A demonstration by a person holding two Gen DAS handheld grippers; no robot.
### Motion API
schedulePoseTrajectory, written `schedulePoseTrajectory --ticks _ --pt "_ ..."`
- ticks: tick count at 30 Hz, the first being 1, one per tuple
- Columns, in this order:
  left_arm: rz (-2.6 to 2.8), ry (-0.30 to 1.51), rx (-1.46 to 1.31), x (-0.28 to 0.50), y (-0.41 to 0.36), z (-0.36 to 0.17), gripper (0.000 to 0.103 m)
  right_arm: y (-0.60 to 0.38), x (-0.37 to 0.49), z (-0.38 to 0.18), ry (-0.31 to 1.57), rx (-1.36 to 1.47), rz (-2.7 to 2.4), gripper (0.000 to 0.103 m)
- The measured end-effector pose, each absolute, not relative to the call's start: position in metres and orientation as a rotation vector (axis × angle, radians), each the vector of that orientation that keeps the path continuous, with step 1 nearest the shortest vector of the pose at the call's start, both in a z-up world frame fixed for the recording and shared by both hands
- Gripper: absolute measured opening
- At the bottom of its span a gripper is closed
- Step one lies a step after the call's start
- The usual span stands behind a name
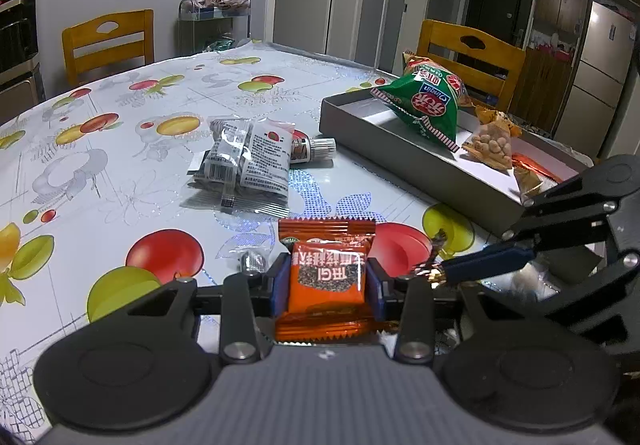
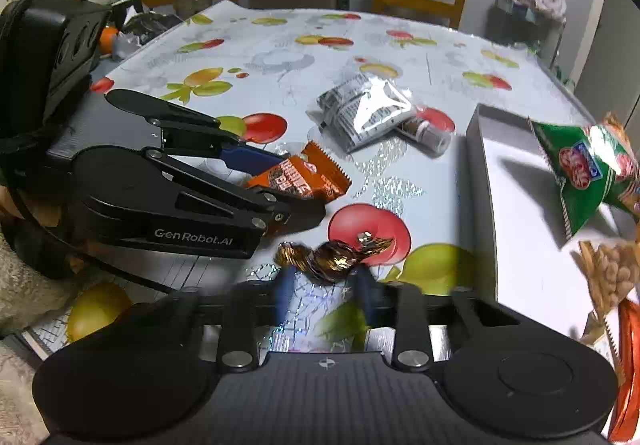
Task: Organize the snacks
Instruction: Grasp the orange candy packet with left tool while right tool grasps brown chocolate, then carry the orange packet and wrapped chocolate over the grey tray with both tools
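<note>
My left gripper (image 1: 327, 277) is shut on an orange snack packet (image 1: 327, 265), held just above the table; it also shows in the right wrist view (image 2: 298, 175). My right gripper (image 2: 325, 279) is shut on a brown-gold wrapped candy (image 2: 332, 255), its twisted end visible in the left wrist view (image 1: 434, 261). The grey box (image 1: 400, 141) to the right holds a green snack bag (image 1: 428, 101), a peanut bag (image 1: 490, 143) and an orange packet (image 1: 534, 167). The box (image 2: 474, 165) lies right of my right gripper.
Two clear grey-printed packets (image 1: 244, 161) and a small bottle (image 1: 312, 151) lie mid-table on the fruit-print cloth. Wooden chairs (image 1: 106, 41) stand at the far side and behind the box. A black device (image 2: 52, 45) sits at the table's left edge.
</note>
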State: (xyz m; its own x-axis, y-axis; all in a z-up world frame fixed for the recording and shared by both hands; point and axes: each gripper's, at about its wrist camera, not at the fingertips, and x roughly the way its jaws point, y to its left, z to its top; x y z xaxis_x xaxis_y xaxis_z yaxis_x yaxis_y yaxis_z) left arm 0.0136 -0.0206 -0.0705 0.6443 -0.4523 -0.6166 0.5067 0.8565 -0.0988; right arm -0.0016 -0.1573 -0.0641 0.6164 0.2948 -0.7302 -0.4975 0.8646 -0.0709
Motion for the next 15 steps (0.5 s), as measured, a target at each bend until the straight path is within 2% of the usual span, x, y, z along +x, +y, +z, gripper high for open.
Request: schedulePoseTrajectory --ticks 3,8,15 --pt "-0.546 0.677 0.088 0.013 -0.02 -0.07 0.038 -0.159 0.002 -0.064 0.77 -0.282 0.429 0.012" --pt "-0.546 0.678 0.086 0.014 -0.02 -0.07 0.038 -0.168 0.006 -0.064 0.771 -0.255 0.398 0.012" --pt "-0.546 0.677 0.086 0.014 -0.02 -0.071 0.038 -0.174 0.008 -0.063 0.801 -0.191 0.407 0.025"
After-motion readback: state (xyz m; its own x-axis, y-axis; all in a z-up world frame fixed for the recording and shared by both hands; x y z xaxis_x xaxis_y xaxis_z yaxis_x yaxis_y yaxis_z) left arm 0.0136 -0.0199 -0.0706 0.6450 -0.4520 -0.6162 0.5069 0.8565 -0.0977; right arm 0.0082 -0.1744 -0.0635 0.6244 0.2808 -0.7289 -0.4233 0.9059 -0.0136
